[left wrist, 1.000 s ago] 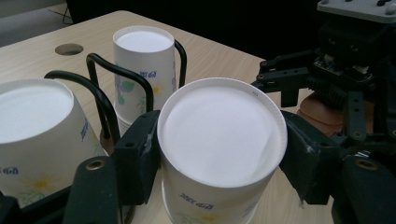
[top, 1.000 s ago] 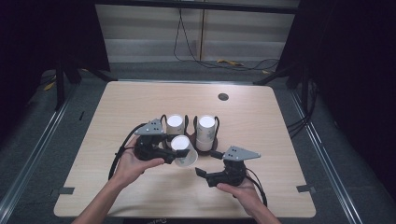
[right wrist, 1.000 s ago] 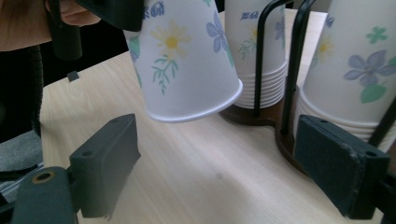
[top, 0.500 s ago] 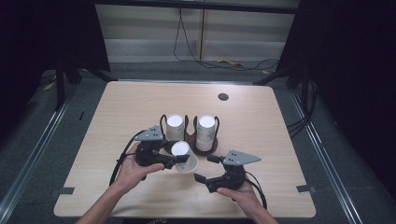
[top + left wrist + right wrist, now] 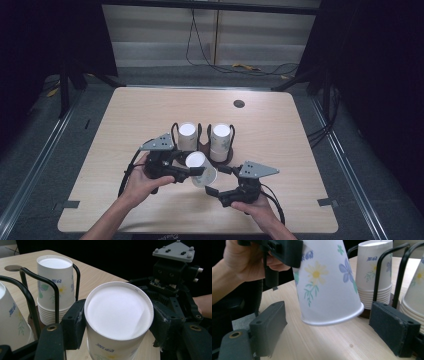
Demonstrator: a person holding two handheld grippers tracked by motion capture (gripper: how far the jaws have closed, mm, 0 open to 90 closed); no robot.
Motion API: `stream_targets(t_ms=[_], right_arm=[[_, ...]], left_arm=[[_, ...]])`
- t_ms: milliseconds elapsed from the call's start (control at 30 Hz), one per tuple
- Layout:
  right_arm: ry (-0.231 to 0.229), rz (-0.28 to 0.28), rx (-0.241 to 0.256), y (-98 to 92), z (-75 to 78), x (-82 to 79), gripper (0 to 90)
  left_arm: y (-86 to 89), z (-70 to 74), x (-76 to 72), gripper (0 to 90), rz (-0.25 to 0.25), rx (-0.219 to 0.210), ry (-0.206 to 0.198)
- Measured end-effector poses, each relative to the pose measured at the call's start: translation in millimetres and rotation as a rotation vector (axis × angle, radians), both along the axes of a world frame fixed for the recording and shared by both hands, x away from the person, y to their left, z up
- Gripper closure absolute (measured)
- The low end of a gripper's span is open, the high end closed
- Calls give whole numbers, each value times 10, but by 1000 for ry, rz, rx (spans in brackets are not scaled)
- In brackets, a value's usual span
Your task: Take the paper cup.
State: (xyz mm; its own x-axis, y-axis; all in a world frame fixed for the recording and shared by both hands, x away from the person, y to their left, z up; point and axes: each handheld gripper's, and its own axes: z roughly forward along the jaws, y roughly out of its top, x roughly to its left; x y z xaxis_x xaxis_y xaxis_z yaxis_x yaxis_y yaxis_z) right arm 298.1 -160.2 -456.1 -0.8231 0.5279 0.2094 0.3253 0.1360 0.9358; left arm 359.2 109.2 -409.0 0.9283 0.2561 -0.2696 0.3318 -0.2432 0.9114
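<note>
So the paper cup (image 5: 117, 322) with the flower print is upside down, bottom facing up, and your left claw (image 5: 192, 171) has it pinched between both pads near the closed end, so that one's clamped on the cup. In the right gripper view you can see the cup's (image 5: 327, 282) rim hanging just above the tabletop (image 5: 317, 342), tilted a bit, not resting on the wood. From the high view it sits near the front middle of the tabletop (image 5: 280, 130), just in front of the black wire rack (image 5: 200, 145). Your right claw (image 5: 216, 181) is spread wide with nothing in it, pads on either side of the cup's open rim but clear of it, low over the wood. Behind the held cup, the rack carries two stacks of the same upside-down cups: the left stack (image 5: 187, 137) and the right stack (image 5: 220, 142), side by side, each inside its own wire loops. Farther back on the tabletop there's a small dark round grommet (image 5: 239, 104), well apart from everything else. Both your hands come in from the near edge.
</note>
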Motion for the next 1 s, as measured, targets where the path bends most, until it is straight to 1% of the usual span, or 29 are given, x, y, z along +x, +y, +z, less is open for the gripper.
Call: stream_targets(t_ms=[100,267,300,333,400,433,467,633,733,767,867,933,1000], right_arm=[[-2,-1,6,0,0,-1,137],[-8,1,22,-4,1,5,138],[-17,6,37,2,7,-4,140],[-24,10,45,3,7,-3,140],[-36,13,61,10,12,-12,140],[-36,13,61,10,12,-12,140],[-45,17,81,16,11,-14,140],[-54,16,88,29,3,-16,148],[-58,16,91,36,0,-14,151],[-60,16,90,38,-1,-12,161],[-61,20,92,40,-4,-8,163],[-63,24,99,44,-5,-8,169],[-63,29,99,49,-10,-8,169]], left_arm=[[-11,6,-9,357,-9,-9,13],[-27,31,-30,358,-13,-19,14],[-37,43,-41,358,-18,-26,15],[-38,48,-41,357,-23,-22,12],[-48,60,-53,358,-25,-29,16],[-48,60,-53,357,-25,-29,16],[-43,79,-56,358,-29,-29,11],[-46,107,-71,358,-31,-39,7],[-54,118,-77,358,-36,-37,6],[-69,116,-81,358,-44,-40,9],[-76,119,-81,358,-47,-38,10],[-91,118,-90,358,-48,-48,18],[-95,116,-89,358,-51,-46,21]])
